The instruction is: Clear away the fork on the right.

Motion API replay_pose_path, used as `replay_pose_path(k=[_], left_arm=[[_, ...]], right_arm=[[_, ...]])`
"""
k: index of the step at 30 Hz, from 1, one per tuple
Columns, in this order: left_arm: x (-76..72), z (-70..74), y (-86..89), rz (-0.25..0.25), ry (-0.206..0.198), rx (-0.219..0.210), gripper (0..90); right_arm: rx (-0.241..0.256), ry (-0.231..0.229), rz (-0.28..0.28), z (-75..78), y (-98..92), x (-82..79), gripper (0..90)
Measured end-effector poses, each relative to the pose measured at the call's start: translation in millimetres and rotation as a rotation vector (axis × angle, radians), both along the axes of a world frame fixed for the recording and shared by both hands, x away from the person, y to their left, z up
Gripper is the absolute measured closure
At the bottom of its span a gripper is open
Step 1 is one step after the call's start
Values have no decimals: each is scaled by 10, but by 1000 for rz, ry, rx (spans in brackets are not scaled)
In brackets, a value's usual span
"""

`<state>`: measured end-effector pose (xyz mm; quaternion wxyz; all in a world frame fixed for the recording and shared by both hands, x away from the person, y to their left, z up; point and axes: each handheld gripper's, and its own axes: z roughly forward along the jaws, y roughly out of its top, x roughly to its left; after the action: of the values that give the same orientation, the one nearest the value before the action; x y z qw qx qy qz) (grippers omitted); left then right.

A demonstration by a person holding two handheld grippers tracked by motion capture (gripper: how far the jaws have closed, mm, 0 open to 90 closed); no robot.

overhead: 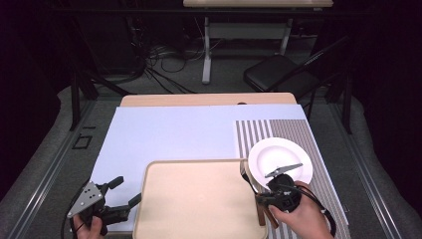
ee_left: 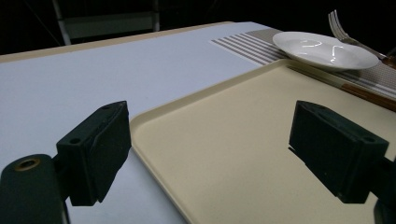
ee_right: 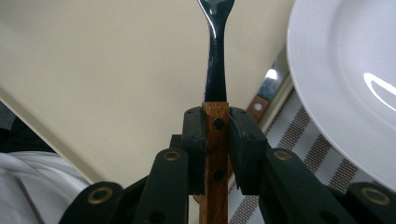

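Across the table (overhead: 164,134), you're clamping your right gripper (ee_right: 217,135) on the fork (ee_right: 215,70) handle, lifted between tray (overhead: 199,204) and plate (overhead: 280,159), while your left gripper (overhead: 124,191) is waiting spread at the tray's nine o'clock edge.

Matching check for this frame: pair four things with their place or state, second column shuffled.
1. fork
2. white plate
3. beige tray
4. left gripper

a. open, at the tray's left edge
b. on the striped mat
c. clamped by its wooden handle in the right gripper
d. in front of the person, bare

Pairs: 1-c, 2-b, 3-d, 4-a
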<state>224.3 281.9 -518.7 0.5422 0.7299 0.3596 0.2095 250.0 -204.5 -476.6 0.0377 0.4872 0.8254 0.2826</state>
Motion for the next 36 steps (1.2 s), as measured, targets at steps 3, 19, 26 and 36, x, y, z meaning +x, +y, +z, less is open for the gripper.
replay_pose_path(k=[3,19,26,36], left_arm=[[-3,0,-1,1,2,-2,132],[0,-3,5,1,3,0,132],[4,-4,3,0,3,3,132],[6,-7,4,-1,6,2,132]], right_arm=[[11,2,6,-29,72,32,775],[-24,37,38,-172,346,134,775],[-49,60,50,-263,394,156,775],[-15,-1,22,-409,486,171,775]])
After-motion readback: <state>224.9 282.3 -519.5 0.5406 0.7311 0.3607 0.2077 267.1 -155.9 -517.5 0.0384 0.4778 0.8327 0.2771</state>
